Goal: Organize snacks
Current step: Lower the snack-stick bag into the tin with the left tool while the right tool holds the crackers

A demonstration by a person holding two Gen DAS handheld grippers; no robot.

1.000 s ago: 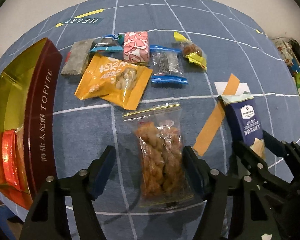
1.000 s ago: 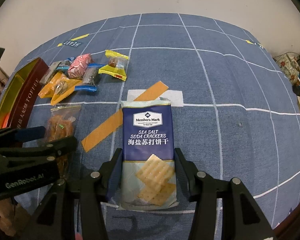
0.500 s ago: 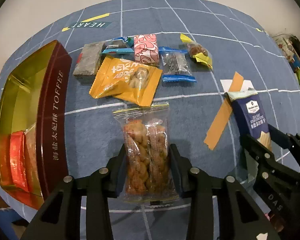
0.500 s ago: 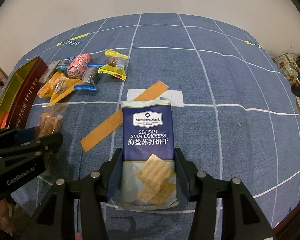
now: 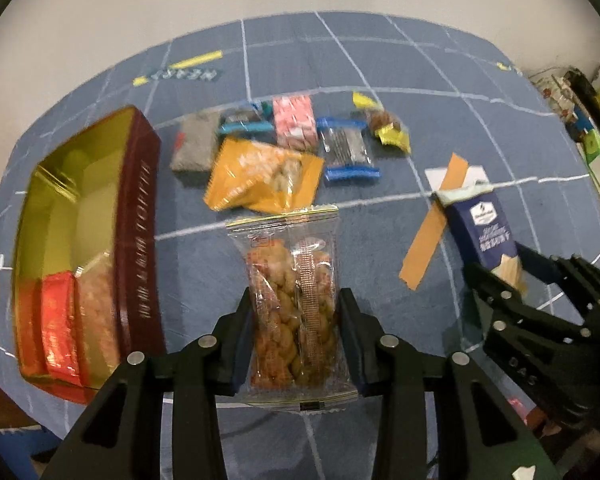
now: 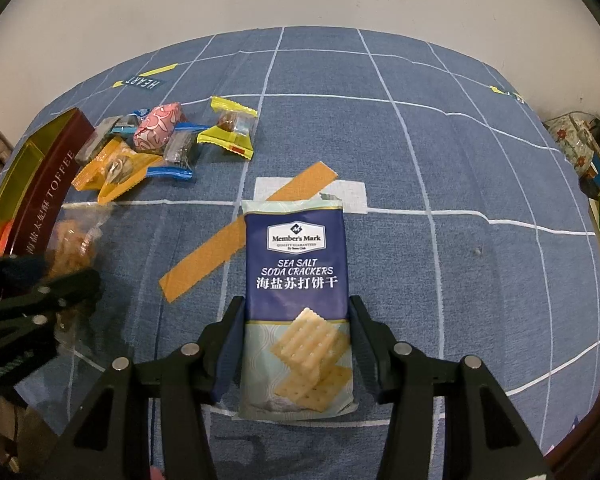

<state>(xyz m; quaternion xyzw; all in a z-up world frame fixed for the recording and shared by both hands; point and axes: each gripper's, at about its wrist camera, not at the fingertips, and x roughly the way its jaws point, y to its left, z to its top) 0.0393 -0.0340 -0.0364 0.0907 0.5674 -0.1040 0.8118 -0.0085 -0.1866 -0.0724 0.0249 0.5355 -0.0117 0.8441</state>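
The left gripper [image 5: 294, 336] squeezes the clear bag of brown twisted snacks [image 5: 293, 300], its long side pointing away, just right of the dark red toffee box [image 5: 140, 236], while the right gripper [image 6: 296, 344] hugs the blue cracker pack [image 6: 296, 280].

A blue cloth [image 6: 440, 152] with a white grid covers the surface. On it lie a strip of orange tape [image 6: 236, 240], a white patch [image 6: 352, 196], a dark-red toffee box [image 5: 140, 240] and a cluster of small wrapped snacks [image 5: 296, 148] beside the box.
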